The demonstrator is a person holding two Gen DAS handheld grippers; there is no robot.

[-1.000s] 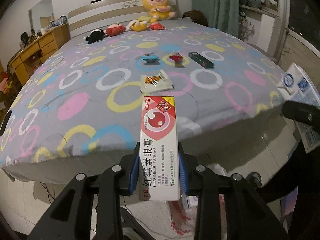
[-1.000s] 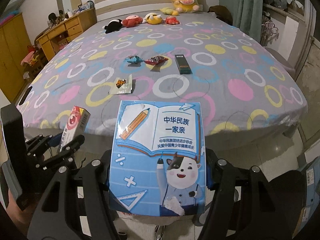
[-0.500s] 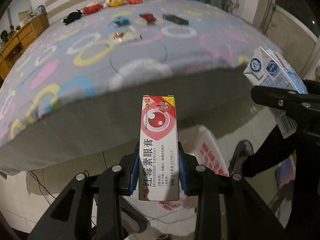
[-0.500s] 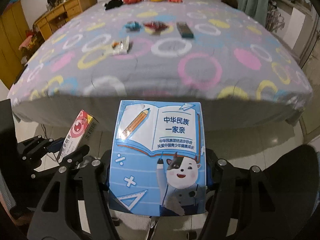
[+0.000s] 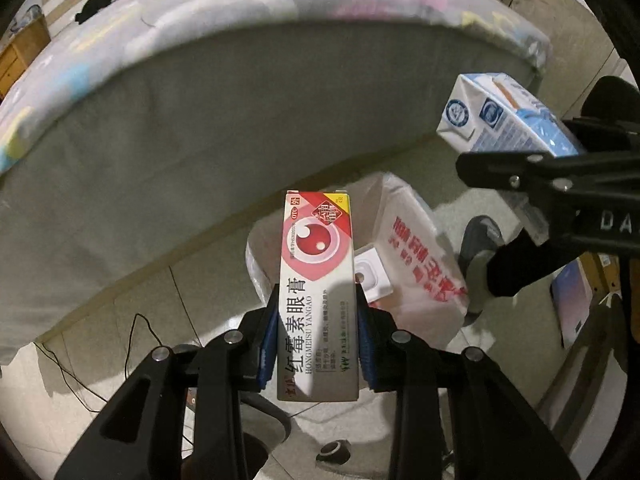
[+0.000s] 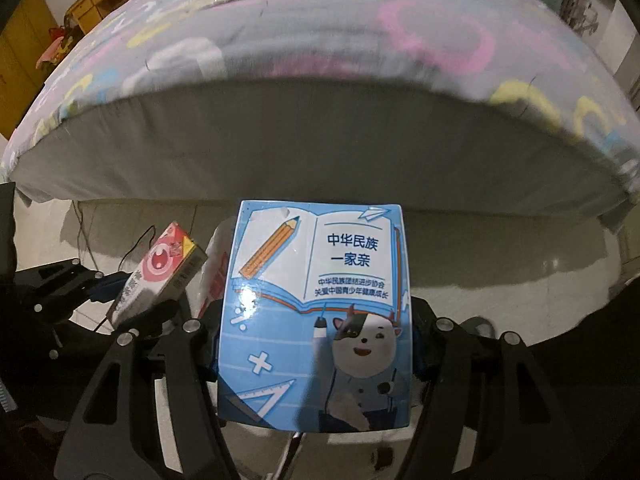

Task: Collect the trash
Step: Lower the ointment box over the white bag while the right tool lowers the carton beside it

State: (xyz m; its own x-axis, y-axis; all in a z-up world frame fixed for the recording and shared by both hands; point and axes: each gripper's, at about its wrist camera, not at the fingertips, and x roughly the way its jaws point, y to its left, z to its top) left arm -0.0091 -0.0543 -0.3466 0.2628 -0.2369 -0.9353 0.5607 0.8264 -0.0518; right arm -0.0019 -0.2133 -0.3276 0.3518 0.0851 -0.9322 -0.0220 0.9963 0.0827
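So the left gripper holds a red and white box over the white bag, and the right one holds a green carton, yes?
Not quite: the carton in the right gripper is blue, as the right wrist view shows. The rest holds: the left gripper holds the red and white box over the white bag.

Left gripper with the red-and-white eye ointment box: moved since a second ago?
Yes. The left gripper, shut on the red-and-white eye ointment box, has dropped from above the grey ring-patterned bed to below its edge, over the white plastic bag.

Tiled floor [image 5: 132, 312]: white bag [image 5: 416, 276] standing; bed [image 6: 320, 40]: blurred, maybe wrappers.
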